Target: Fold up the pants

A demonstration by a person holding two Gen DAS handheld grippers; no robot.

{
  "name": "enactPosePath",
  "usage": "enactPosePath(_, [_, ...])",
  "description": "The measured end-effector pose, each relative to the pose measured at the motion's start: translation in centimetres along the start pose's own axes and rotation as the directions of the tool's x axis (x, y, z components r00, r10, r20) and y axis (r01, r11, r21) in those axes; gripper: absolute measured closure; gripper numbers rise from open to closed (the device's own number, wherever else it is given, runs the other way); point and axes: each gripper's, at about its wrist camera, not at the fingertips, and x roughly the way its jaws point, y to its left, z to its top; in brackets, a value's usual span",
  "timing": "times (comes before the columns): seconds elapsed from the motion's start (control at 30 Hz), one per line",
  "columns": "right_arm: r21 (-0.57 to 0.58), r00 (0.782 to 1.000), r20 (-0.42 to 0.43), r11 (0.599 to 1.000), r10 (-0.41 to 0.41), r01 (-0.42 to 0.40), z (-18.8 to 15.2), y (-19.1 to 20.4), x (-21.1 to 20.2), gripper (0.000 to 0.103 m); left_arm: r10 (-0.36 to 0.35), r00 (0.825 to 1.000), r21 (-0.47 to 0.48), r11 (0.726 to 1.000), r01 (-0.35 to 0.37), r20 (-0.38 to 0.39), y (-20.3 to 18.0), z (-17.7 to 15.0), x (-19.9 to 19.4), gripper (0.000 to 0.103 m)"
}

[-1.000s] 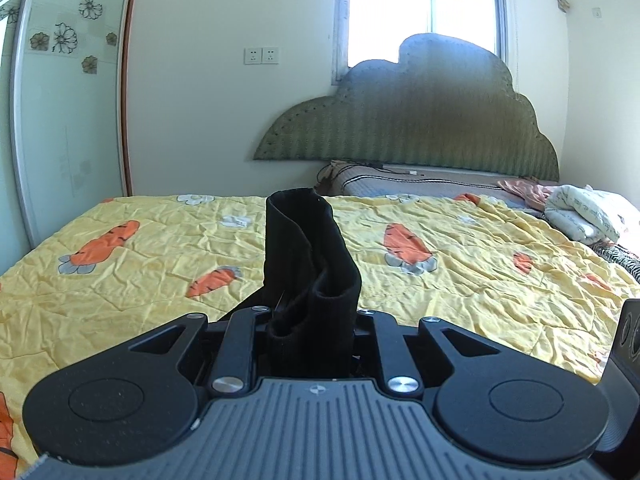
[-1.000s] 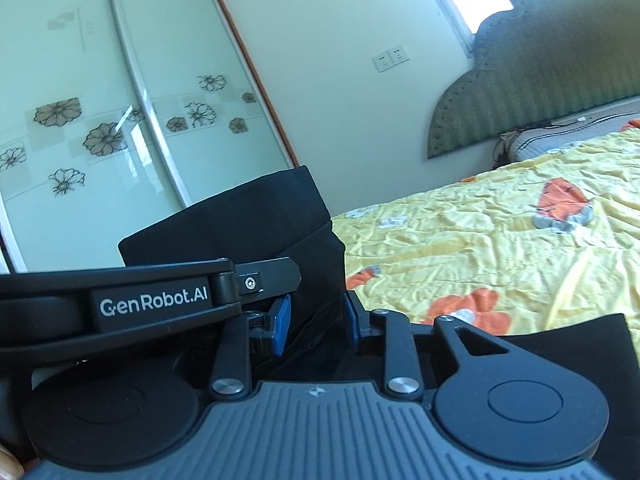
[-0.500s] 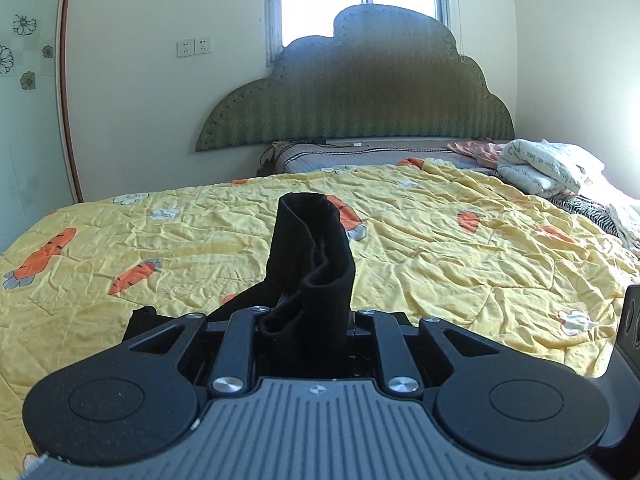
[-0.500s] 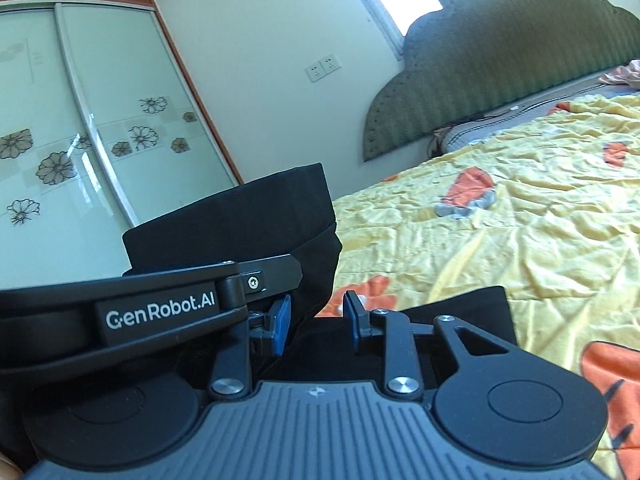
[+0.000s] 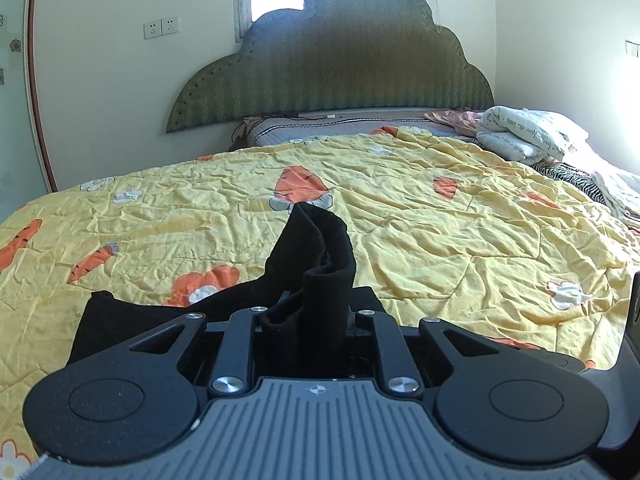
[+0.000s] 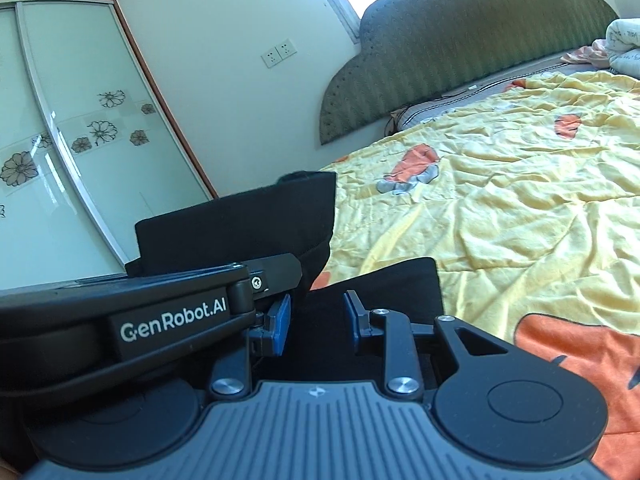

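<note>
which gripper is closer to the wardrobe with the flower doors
Left. The left gripper sits on the side of the wardrobe, between it and the right gripper, which is farther out over the yellow bedspread. Both hold the black pants.

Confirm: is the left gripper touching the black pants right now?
Touching. The left wrist view shows the left gripper shut on a bunched fold of the black pants, the cloth standing up from between its fingers above the yellow quilt.
</note>
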Motion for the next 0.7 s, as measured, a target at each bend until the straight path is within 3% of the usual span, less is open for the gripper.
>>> enactPosePath(0.27, [-0.049, 0.992, -0.029, 0.992, -0.120, 0.118, -0.5, -1.2, -1.7, 0.070, -0.055, 0.997, 0.008, 0.998, 0.056, -0.052, -1.2, -0.7, 1.7, 0.085])
enactPosePath(0.4, [-0.080, 0.979, -0.016, 0.976, -0.203, 0.201, -0.7, -2.5, -3.8, 0.064, -0.166, 0.984, -0.024, 0.986, 0.165, -0.066, -1.3, -0.9, 1.5, 0.068])
enactPosePath(0.43, [-0.087, 0.973, -0.014, 0.970, -0.229, 0.227, -0.7, -2.9, -4.4, 0.064, -0.204, 0.977, -0.024, 0.979, 0.203, -0.059, -1.4, -1.0, 1.2, 0.058])
enactPosePath(0.47, [-0.093, 0.965, -0.005, 0.961, -0.262, 0.261, -0.7, -3.2, -4.9, 0.064, -0.239, 0.969, -0.019, 0.971, 0.239, -0.053, -1.4, -0.9, 0.6, 0.047])
enactPosePath(0.53, [-0.095, 0.939, 0.034, 0.935, -0.341, 0.343, -0.4, -4.0, -6.3, 0.064, -0.281, 0.960, -0.008, 0.960, 0.281, -0.018, -1.1, -0.7, -0.8, 0.039])
enactPosePath(0.6, [-0.060, 0.930, 0.077, 0.929, -0.360, 0.365, 0.2, -4.3, -7.8, 0.063, -0.264, 0.964, 0.000, 0.965, 0.264, 0.026, 0.2, -0.2, -2.0, 0.033])
enactPosePath(0.7, [0.003, 0.964, 0.102, 0.969, -0.244, 0.245, 1.2, -4.1, -9.1, 0.062, -0.155, 0.987, -0.051, 0.986, 0.157, 0.042, 3.8, 0.6, -2.1, 0.029])
